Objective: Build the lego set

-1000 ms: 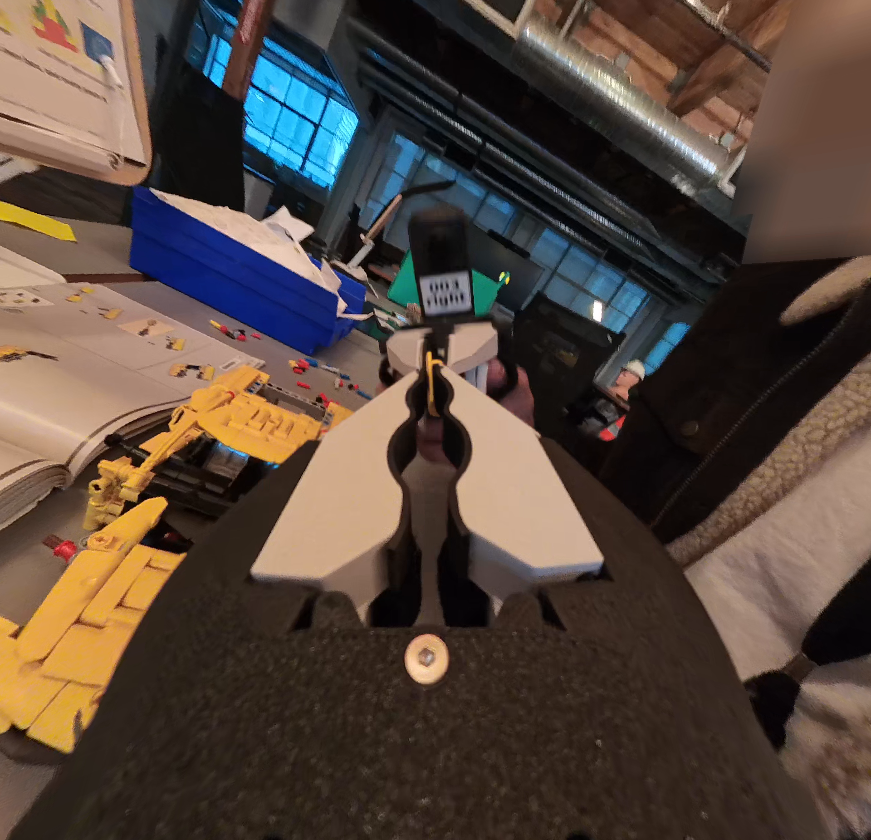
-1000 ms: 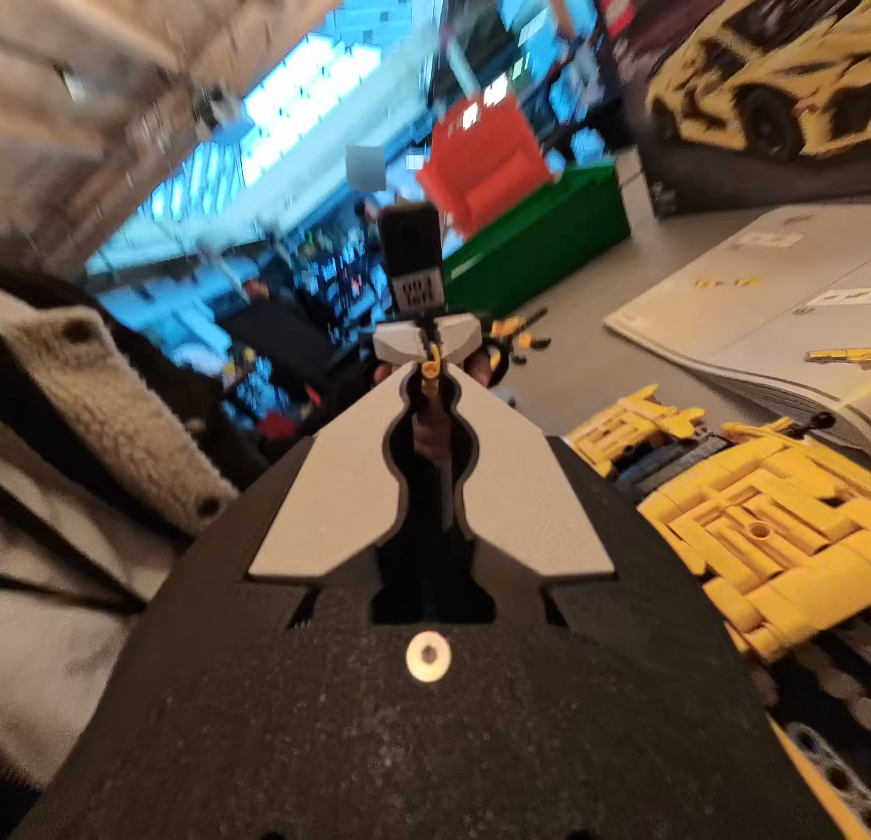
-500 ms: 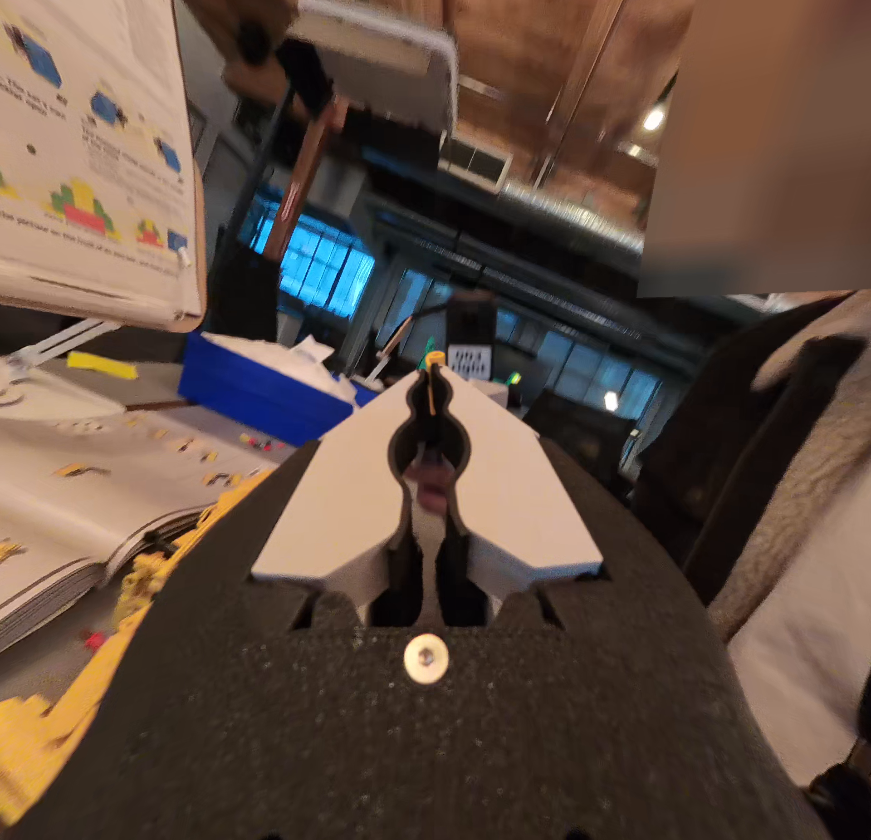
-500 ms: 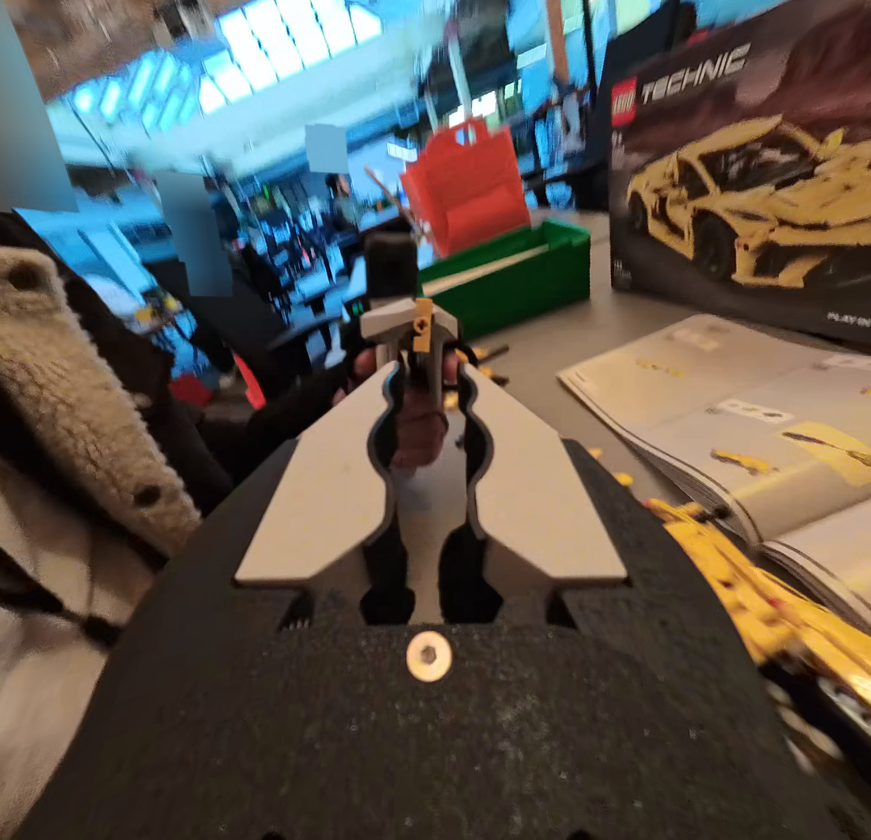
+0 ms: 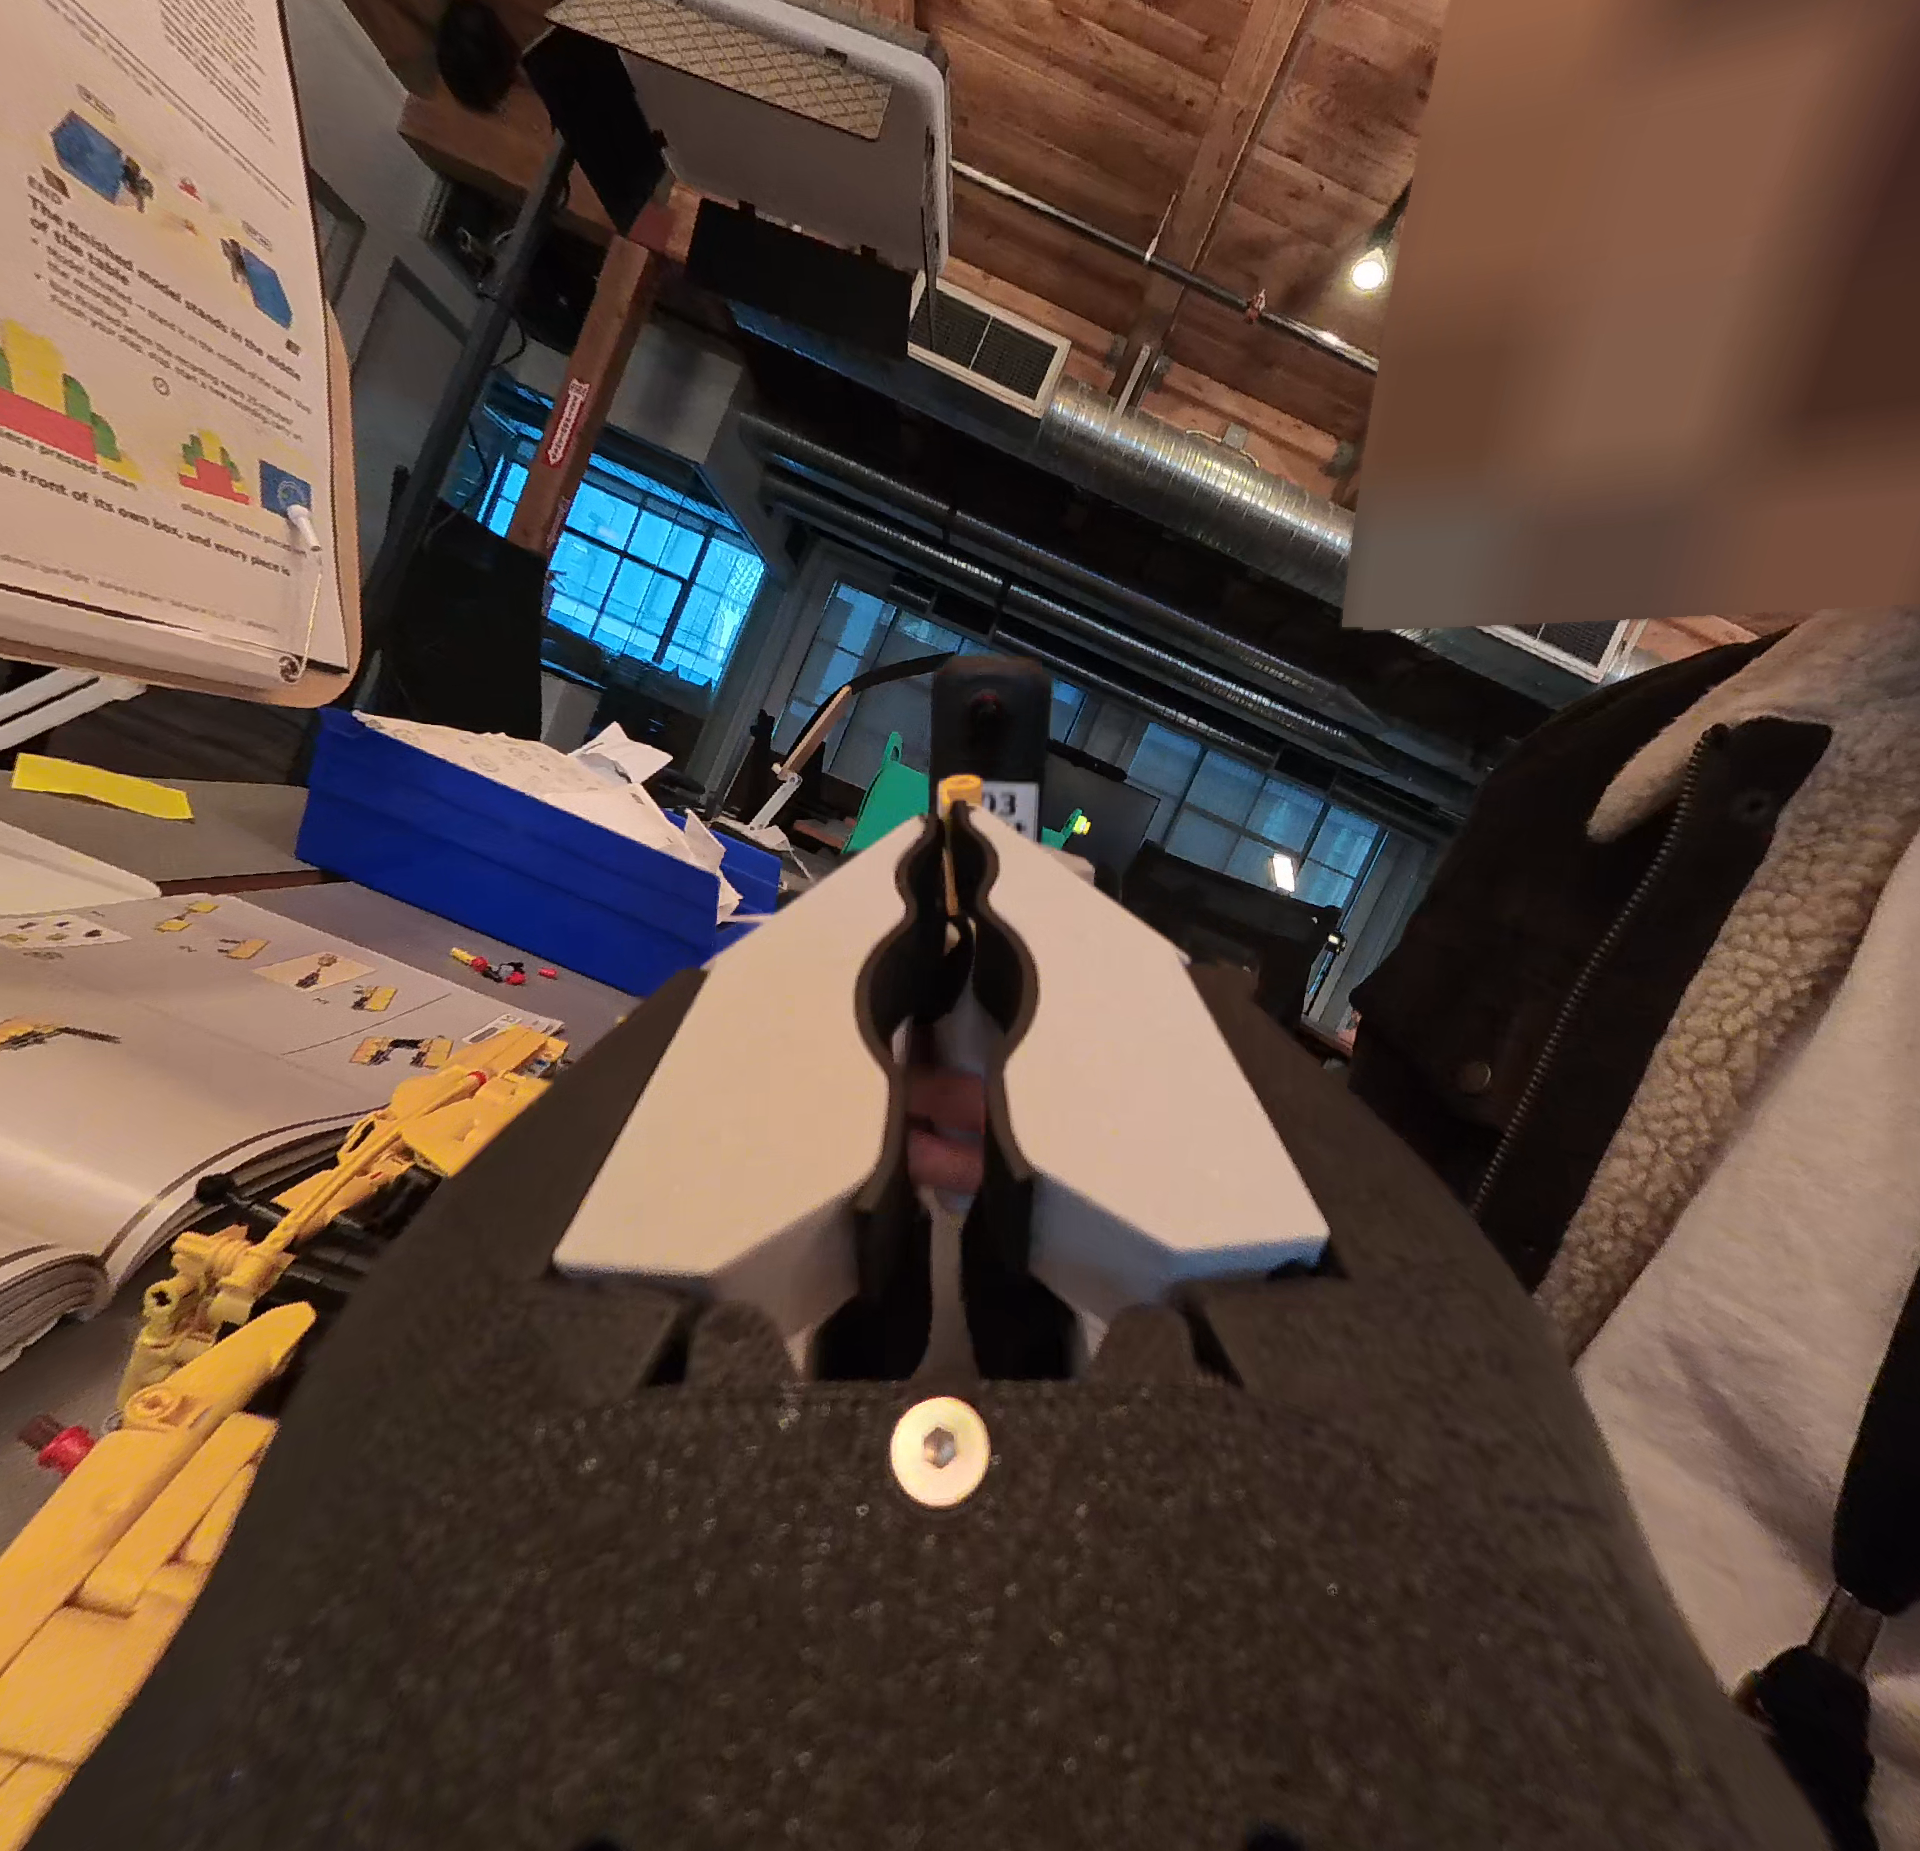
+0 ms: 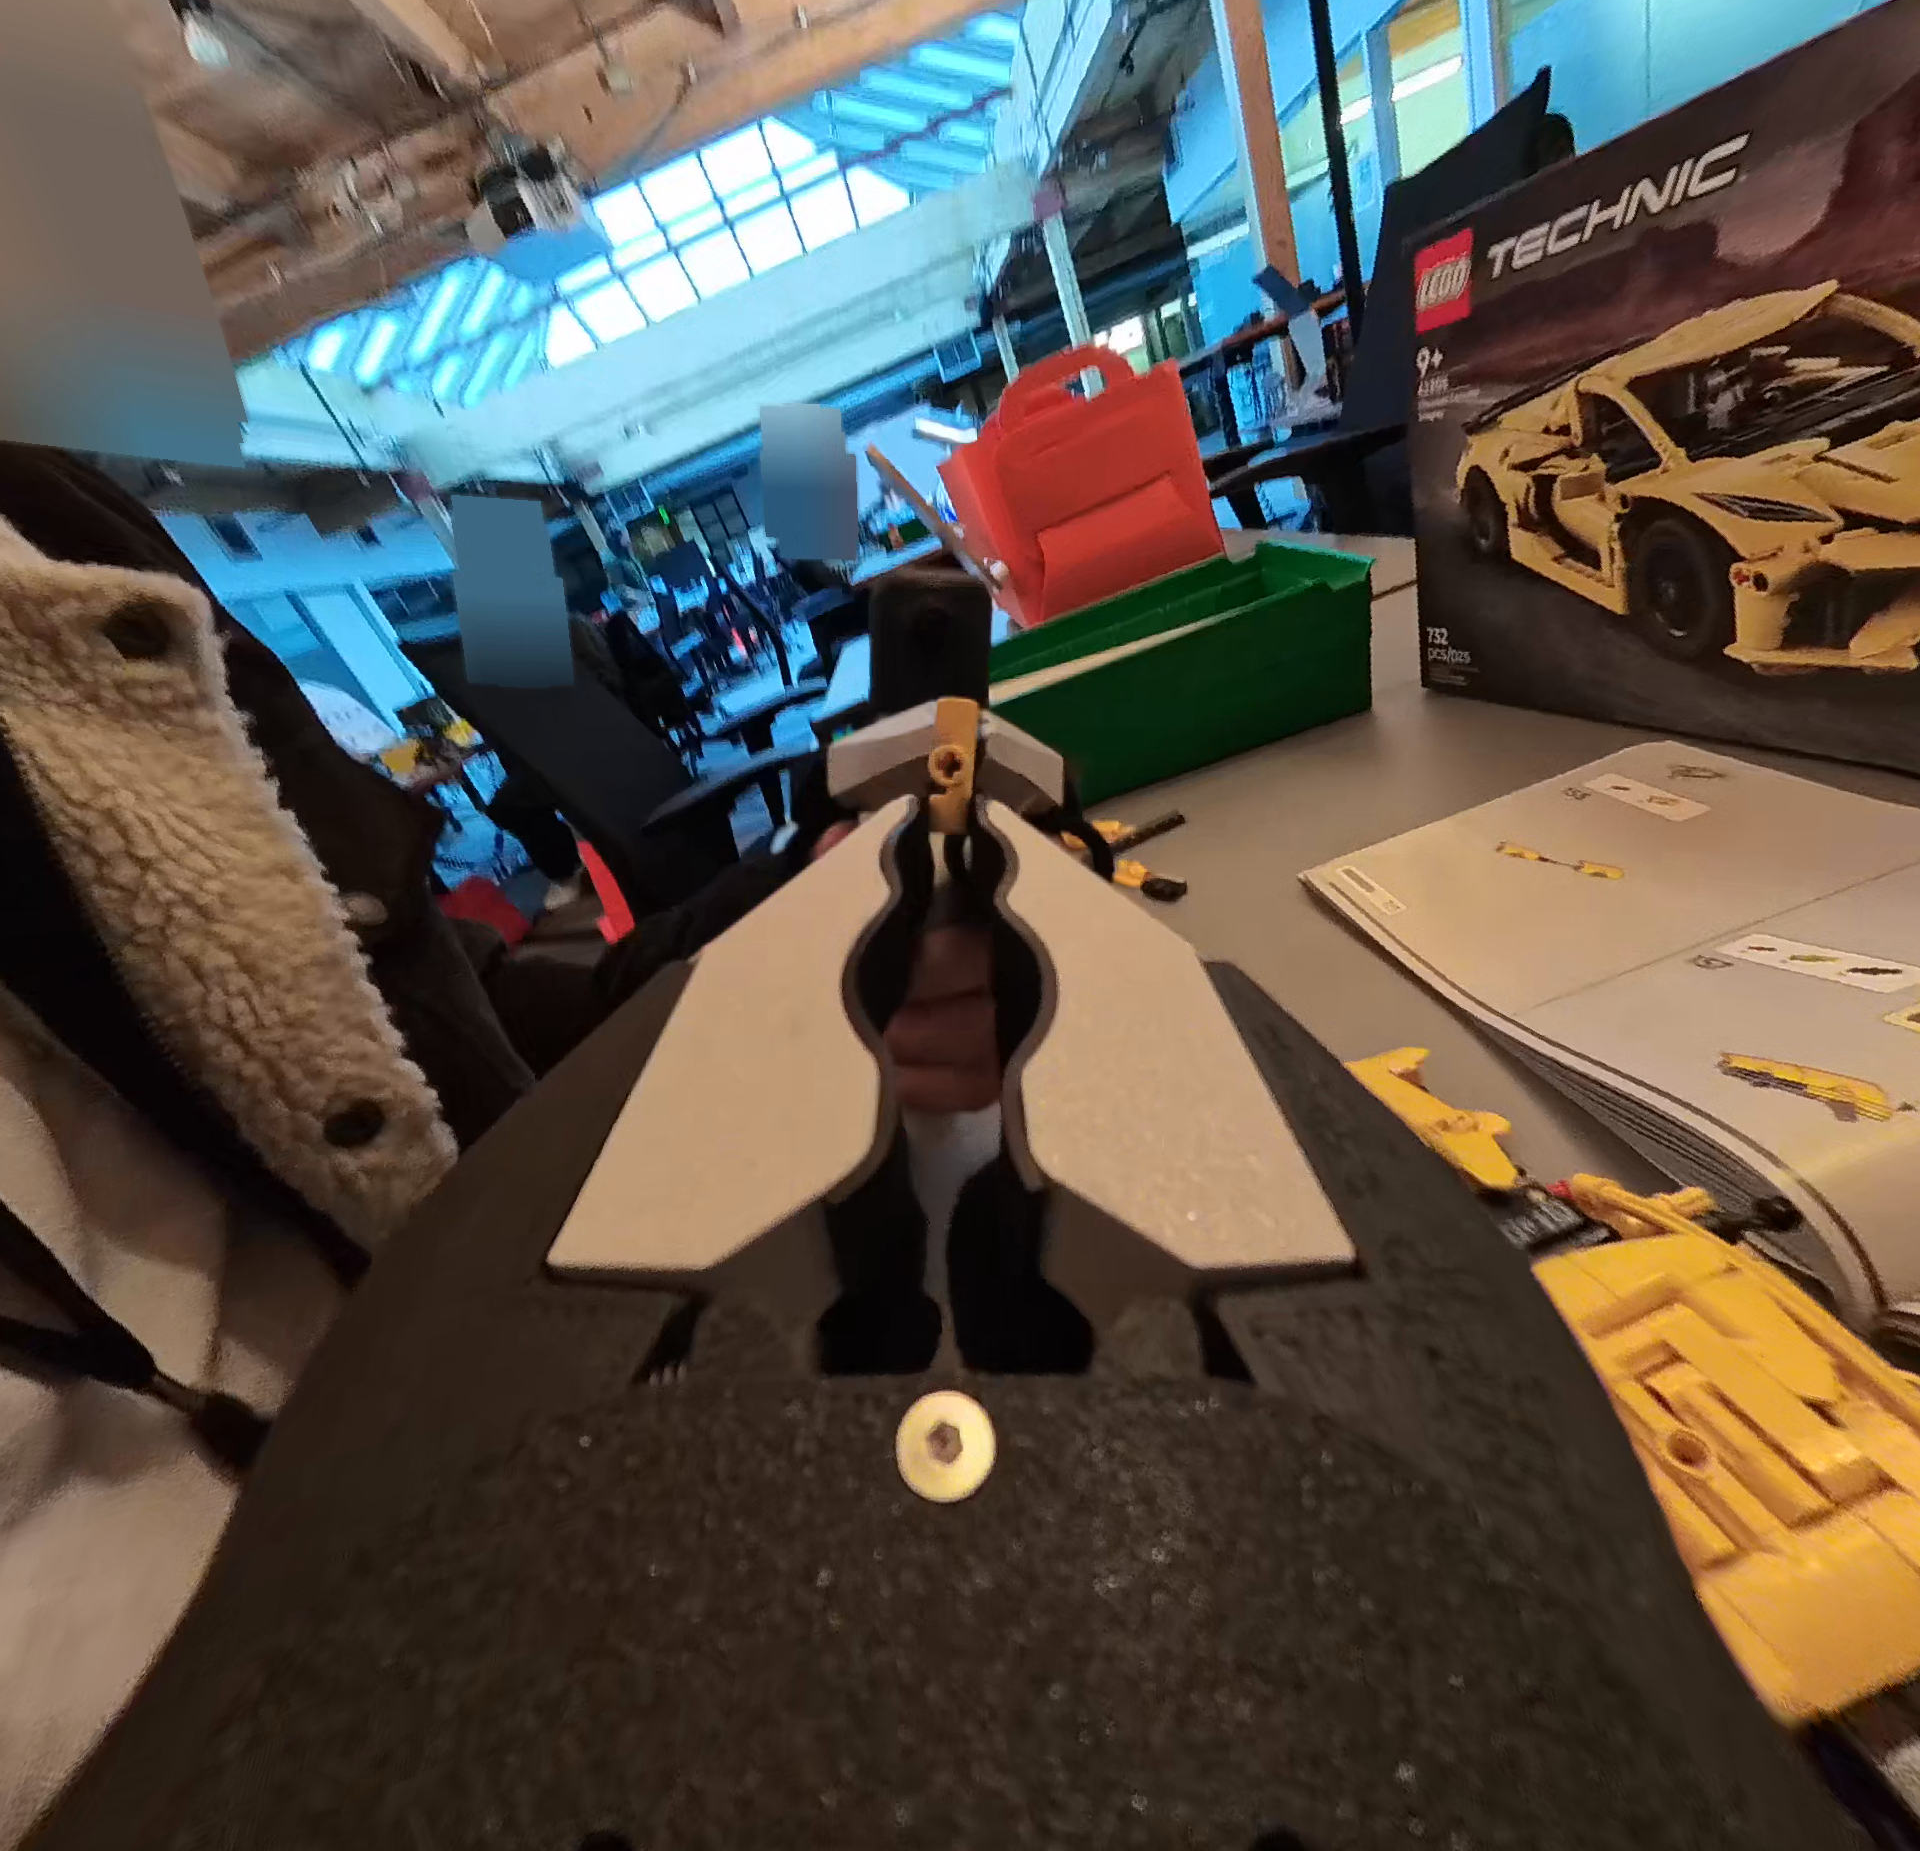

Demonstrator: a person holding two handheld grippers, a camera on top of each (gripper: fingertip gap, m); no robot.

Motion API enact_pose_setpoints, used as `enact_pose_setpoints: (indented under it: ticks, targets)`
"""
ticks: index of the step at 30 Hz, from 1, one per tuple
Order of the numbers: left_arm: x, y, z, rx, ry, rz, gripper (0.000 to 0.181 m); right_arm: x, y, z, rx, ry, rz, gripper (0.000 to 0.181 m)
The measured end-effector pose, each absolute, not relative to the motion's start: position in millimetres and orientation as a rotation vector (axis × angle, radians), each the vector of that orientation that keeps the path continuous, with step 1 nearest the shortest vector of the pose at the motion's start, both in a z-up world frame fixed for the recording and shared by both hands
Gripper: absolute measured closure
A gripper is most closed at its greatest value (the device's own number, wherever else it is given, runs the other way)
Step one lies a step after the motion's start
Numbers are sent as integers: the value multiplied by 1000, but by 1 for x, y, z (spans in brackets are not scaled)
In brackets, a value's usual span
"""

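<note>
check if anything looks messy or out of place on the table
A few things. Crumpled papers spill over the rim of the blue bin. Tiny red and yellow pieces lie loose on the table beside the open booklet. Nothing looks broken.

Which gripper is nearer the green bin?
Left. Both pinch one yellow piece; the left gripper sits just before the green bin, the right gripper farther back.
</note>
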State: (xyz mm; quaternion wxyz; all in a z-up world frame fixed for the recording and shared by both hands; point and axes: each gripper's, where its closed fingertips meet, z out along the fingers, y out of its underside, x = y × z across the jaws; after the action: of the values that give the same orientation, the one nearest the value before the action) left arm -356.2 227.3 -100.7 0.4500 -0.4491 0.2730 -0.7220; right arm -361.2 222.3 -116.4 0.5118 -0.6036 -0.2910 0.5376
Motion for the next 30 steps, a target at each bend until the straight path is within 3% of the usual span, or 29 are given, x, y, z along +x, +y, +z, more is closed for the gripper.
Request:
enact_pose_setpoints:
  ticks: [3,6,19,25,30]
  targets:
    - [-354,220,-111,-1172,785,-1775,179,-359,216,-130,-1567,-880,1208,174]
    - [-349,211,-130,-1261,967,-1666,166,-351,207,-148,-1715,-1129,1019,174]
    - [-324,182,-175,-1373,1279,-1499,173,-332,186,-190,-1957,-1572,787,174]
    - [-328,197,-164,-1302,1204,-1377,174,-333,203,-174,-1849,-1370,815,172]
    - [-340,236,-154,-1178,1101,-886,174,-333,233,-161,-1812,-831,965,144]
